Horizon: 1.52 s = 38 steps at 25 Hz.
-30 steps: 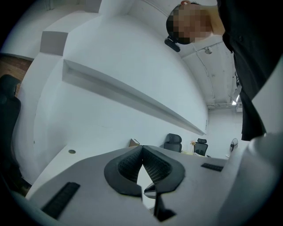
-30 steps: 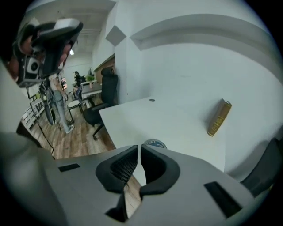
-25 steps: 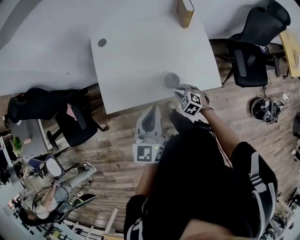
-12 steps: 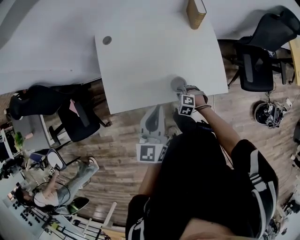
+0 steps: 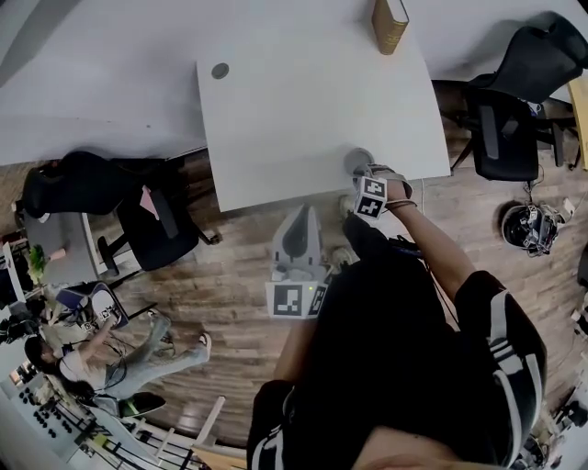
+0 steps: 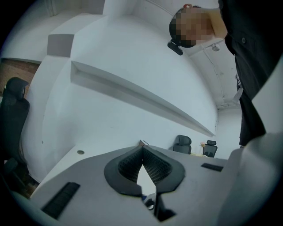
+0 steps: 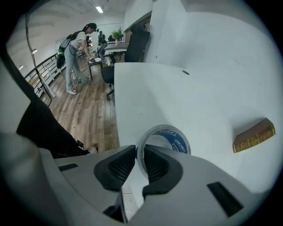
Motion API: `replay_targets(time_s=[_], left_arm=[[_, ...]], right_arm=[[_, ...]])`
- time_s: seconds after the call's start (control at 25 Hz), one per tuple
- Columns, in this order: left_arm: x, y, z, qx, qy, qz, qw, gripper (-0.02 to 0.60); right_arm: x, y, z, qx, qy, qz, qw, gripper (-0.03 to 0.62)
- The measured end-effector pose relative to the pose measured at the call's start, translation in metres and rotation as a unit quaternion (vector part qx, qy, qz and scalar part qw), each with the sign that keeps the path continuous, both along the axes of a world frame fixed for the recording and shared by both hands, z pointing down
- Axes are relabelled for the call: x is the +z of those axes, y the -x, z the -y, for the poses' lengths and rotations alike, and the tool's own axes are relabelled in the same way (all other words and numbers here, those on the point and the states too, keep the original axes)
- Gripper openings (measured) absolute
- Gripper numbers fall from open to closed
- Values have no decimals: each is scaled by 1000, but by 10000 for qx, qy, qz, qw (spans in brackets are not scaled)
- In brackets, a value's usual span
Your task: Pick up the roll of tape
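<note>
The roll of tape (image 5: 358,161), clear with a blue-printed core, lies flat near the front edge of the white table (image 5: 303,101). My right gripper (image 5: 365,177) points steeply down onto it. In the right gripper view the jaws are closing across the roll's near wall (image 7: 174,137), one pad inside the ring and one outside, and my right gripper (image 7: 140,152) pinches that wall. My left gripper (image 5: 301,213) hovers over the wooden floor in front of the table. In its own view my left gripper (image 6: 142,149) has its fingertips together with nothing between them.
A brown book (image 5: 390,23) stands at the table's far edge, also seen as the book (image 7: 254,136) to the right of the roll. A round grommet (image 5: 220,71) marks the table's far left. Black office chairs (image 5: 501,128) stand right and left. A person (image 5: 92,358) stands far left.
My right gripper has come down onto the tape roll, and its jaws now straddle the roll's wall. The left gripper has barely shifted.
</note>
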<state>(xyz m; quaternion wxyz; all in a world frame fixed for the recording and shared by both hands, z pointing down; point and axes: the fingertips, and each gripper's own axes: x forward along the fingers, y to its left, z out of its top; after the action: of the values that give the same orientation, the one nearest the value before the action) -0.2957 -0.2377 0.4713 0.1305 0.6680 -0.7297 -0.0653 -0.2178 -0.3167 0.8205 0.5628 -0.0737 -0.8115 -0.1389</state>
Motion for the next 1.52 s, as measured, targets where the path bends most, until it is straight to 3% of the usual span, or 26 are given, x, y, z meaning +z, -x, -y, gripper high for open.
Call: replay_targets(time_s=[0.24, 0.4, 0.56, 0.76, 0.96, 1.16, 1.28, 1.52], left_arm=[[-7, -18, -60, 19, -198, 35, 9998, 23], [-9, -44, -109, 109, -282, 71, 9995, 23], [-13, -76, -147, 270, -366, 29, 9990, 23], [-19, -106, -175, 499, -431, 28, 9978, 23], [-27, -130, -183, 630, -515, 38, 9967, 23], [-33, -151, -173, 682, -520, 74, 9963, 23], [-36, -162, -164, 696, -530, 115, 9961, 23], [-42, -171, -139, 728, -633, 257, 9950, 23]], right_arm=[[-25, -30, -45, 696, 211, 480, 9962, 72], [-69, -55, -76, 1530, 351, 1314, 9788, 67], [-128, -88, -101, 2348, 450, 2302, 9433, 63], [-203, -120, -127, 2913, 671, 3347, 8937, 61], [-269, -154, -139, 3212, 874, 4177, 8454, 61], [-323, -185, -140, 3326, 868, 4741, 8106, 61], [-345, -201, -142, 3294, 846, 4918, 8015, 61], [-364, -214, -136, 3158, 828, 5061, 7983, 61]])
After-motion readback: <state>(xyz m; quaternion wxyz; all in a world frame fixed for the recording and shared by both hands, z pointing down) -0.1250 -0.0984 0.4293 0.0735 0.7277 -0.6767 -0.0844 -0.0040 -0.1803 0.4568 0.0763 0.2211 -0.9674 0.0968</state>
